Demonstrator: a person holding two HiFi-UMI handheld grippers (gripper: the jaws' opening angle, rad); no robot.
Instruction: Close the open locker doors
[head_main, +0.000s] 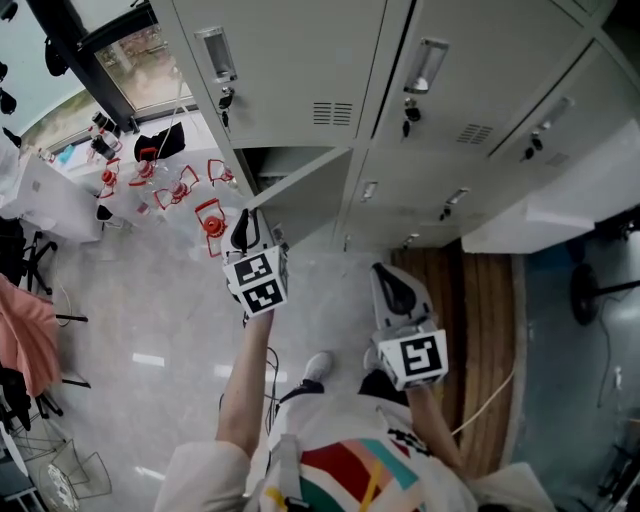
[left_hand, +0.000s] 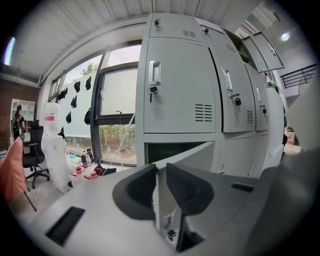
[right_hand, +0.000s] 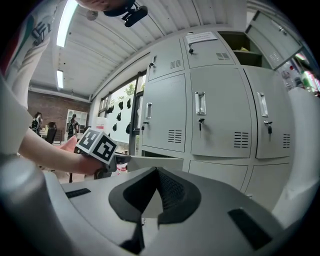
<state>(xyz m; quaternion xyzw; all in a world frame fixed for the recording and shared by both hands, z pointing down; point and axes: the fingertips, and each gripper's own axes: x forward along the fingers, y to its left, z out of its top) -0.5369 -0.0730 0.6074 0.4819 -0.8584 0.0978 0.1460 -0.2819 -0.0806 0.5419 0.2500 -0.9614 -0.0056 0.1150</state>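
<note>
A bank of grey lockers (head_main: 300, 60) fills the wall. One lower locker door (head_main: 300, 172) stands swung out towards me, its dark compartment (left_hand: 170, 149) showing behind it. My left gripper (head_main: 245, 228) is at that door's free edge. In the left gripper view the door's edge (left_hand: 161, 200) fills the narrow gap of the left gripper (left_hand: 160, 172), and both pads lie against it. My right gripper (head_main: 392, 285) hangs to the right, apart from the lockers, with its tips together and nothing held (right_hand: 158, 172). An upper locker (right_hand: 240, 42) also stands open, its door (right_hand: 280, 35) swung out.
A large pale open door panel (head_main: 590, 190) juts out at the right. Red-capped bottles (head_main: 165, 185) stand by the window on the left. A wooden strip (head_main: 480, 330) runs along the floor by my right foot. Chairs and a pink cloth (head_main: 25, 335) are at far left.
</note>
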